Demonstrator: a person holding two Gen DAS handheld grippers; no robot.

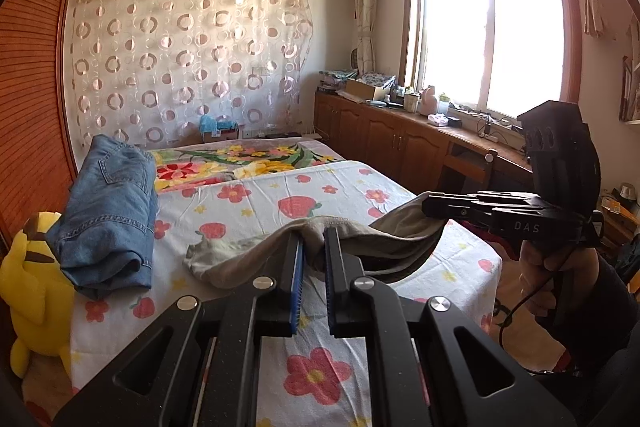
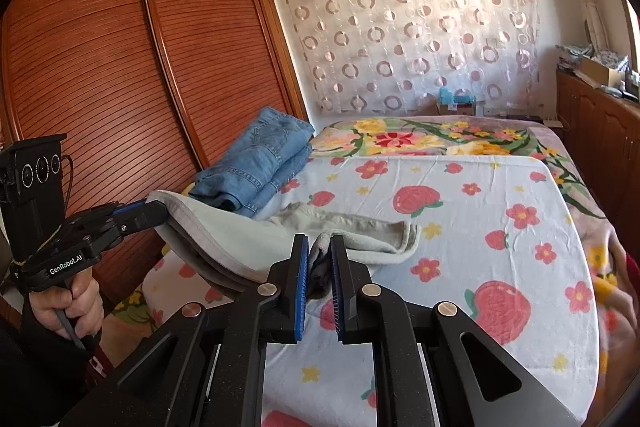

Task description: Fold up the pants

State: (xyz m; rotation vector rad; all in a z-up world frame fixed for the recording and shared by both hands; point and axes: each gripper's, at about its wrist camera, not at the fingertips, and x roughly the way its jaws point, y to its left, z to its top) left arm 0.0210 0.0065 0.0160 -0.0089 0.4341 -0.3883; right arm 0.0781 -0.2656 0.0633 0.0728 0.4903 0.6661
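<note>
Grey-beige pants (image 1: 256, 255) hang lifted above the bed, their far end resting on the sheet; they also show in the right wrist view (image 2: 240, 239). My left gripper (image 1: 314, 233) is shut on one edge of the pants; it shows in the right wrist view (image 2: 154, 211) at the left, clamped on the cloth. My right gripper (image 2: 320, 241) is shut on another edge; it shows in the left wrist view (image 1: 430, 205) at the right, pinching the fabric. The pants sag between the two grippers.
Folded blue jeans (image 1: 108, 211) lie on the bed's left side, also in the right wrist view (image 2: 260, 163). A yellow plush toy (image 1: 32, 287) sits at the bed's left edge. The floral bed sheet (image 1: 320, 187) spreads ahead. A wooden wardrobe (image 2: 120, 87) stands left; cabinets (image 1: 380, 135) line the window wall.
</note>
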